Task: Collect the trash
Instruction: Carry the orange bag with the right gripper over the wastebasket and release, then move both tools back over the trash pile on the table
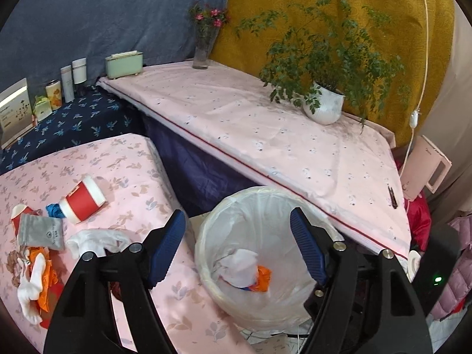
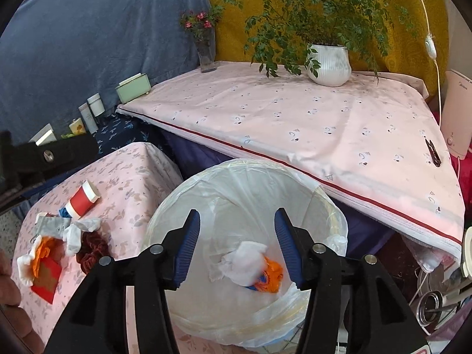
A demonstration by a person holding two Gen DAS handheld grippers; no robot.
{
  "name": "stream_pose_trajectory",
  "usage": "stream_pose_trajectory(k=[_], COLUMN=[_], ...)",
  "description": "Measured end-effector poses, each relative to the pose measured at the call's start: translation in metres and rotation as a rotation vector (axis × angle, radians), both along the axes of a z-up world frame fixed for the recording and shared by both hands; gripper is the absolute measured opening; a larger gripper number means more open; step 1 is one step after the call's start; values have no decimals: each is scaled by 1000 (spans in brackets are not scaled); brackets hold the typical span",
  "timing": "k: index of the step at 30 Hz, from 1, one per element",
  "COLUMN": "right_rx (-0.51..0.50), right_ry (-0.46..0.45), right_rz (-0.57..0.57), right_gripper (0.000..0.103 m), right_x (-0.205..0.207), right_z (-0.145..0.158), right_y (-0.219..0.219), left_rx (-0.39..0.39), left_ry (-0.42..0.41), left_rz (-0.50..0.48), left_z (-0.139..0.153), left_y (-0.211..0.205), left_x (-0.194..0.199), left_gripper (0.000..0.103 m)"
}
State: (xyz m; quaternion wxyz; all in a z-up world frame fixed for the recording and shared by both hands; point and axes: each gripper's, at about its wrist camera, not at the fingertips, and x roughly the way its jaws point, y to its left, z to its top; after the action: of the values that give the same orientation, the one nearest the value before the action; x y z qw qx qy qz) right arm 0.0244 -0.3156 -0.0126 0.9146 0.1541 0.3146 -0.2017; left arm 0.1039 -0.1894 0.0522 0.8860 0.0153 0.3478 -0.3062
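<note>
White and orange scraps are already dropped in the lined bin. Both the left hand-held gripper and right hand-held gripper are held wide and empty above it. A red cup, tissues and wrappers are left on the bench.

Before you, a round bin lined with thin, glossy translucent plastic bag; beside it, matt pink leaf-printed cotton cloth carries a smooth red-and-white paper cup.

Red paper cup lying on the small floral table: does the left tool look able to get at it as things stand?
Probably yes. The left tool is open and empty, and the red paper cup lies on its side with open cloth on its near side. Only a blue scrap touches its base; the other litter lies nearer the camera.
</note>
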Motion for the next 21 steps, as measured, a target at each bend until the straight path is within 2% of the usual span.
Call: stream_pose_trajectory(k=[3,14,21], right_rx=[-14,-18,-18], right_ry=[-8,-13,-13], right_rz=[13,68,134], right_gripper=[57,62,68], right_x=[0,6,14], right_z=[5,15,16], right_y=[8,46,86], left_rx=[13,20,50], left_ry=[-9,3,15], left_rz=[24,131,241], left_z=[-3,-3,-12], left_y=[10,65,115], left_x=[1,5,7], left_gripper=[70,70,77])
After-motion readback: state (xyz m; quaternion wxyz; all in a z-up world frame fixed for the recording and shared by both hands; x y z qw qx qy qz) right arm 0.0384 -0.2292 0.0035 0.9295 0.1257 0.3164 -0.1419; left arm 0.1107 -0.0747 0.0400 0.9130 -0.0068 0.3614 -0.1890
